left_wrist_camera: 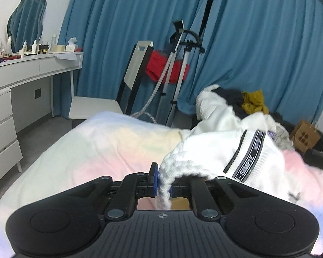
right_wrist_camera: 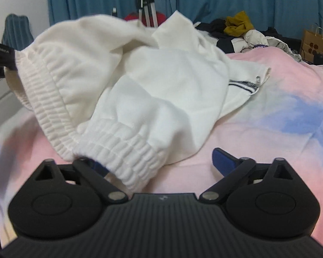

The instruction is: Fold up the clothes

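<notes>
A white sweatshirt with ribbed elastic hem and a black "SIMPLE" tape stripe (left_wrist_camera: pixel 224 150) lies bunched on the pastel bed cover (left_wrist_camera: pixel 97 146). My left gripper (left_wrist_camera: pixel 163 181) is shut on the ribbed hem and lifts it. In the right wrist view the same sweatshirt (right_wrist_camera: pixel 152 86) spreads over the bed (right_wrist_camera: pixel 290 111), its ribbed hem (right_wrist_camera: pixel 118 148) draped over the left finger. My right gripper (right_wrist_camera: pixel 161 163) is open, its blue pads (right_wrist_camera: pixel 222 158) wide apart around the hem edge. The left gripper (right_wrist_camera: pixel 2 62) shows at the far left holding the hem.
A pile of clothes with a mustard piece (right_wrist_camera: pixel 239 23) lies at the bed's far side. A brown paper bag (right_wrist_camera: pixel 314 42) stands at right. A white chair (left_wrist_camera: pixel 101 105), a garment steamer stand (left_wrist_camera: pixel 178 68) with a red garment, a white dresser (left_wrist_camera: pixel 21 73) and blue curtains (left_wrist_camera: pixel 258 43) are beyond.
</notes>
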A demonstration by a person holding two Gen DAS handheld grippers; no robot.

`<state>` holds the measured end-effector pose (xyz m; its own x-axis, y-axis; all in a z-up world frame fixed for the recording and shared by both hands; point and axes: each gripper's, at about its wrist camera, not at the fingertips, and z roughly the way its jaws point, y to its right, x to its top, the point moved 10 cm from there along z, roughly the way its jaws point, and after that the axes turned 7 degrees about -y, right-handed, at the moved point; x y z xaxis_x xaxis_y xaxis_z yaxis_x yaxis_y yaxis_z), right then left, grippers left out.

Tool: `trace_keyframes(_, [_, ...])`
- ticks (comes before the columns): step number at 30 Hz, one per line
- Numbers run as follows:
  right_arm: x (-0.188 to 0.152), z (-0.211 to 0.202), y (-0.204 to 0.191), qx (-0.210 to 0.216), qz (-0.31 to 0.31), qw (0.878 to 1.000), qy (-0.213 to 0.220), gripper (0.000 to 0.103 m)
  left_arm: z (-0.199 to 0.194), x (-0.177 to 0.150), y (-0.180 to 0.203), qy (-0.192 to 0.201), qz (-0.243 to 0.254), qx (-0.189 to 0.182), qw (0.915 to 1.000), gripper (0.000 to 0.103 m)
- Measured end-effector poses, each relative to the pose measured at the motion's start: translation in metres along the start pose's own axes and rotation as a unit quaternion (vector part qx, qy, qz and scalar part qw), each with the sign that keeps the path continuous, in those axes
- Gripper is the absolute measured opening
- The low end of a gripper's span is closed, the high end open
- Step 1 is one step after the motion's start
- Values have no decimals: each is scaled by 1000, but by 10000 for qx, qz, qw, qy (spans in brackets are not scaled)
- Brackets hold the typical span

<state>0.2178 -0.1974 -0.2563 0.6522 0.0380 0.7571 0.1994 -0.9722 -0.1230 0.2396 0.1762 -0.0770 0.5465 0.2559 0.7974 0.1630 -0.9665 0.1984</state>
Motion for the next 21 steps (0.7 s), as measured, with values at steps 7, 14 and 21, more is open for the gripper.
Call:
trace_keyframes(7, [-1,3,11,-134,255,9995,96,35,28,-27,-14,-437,-1,-29,9990,12])
trace_keyframes(14, [25,-27,14,39,426,9969,654,15,33,-45,-9,-661,290,-50,9974,16])
trace_keyframes(21, [49,-72,27,167,693,9896,1247,13,24,-67,9,-968,806,124,9920,54])
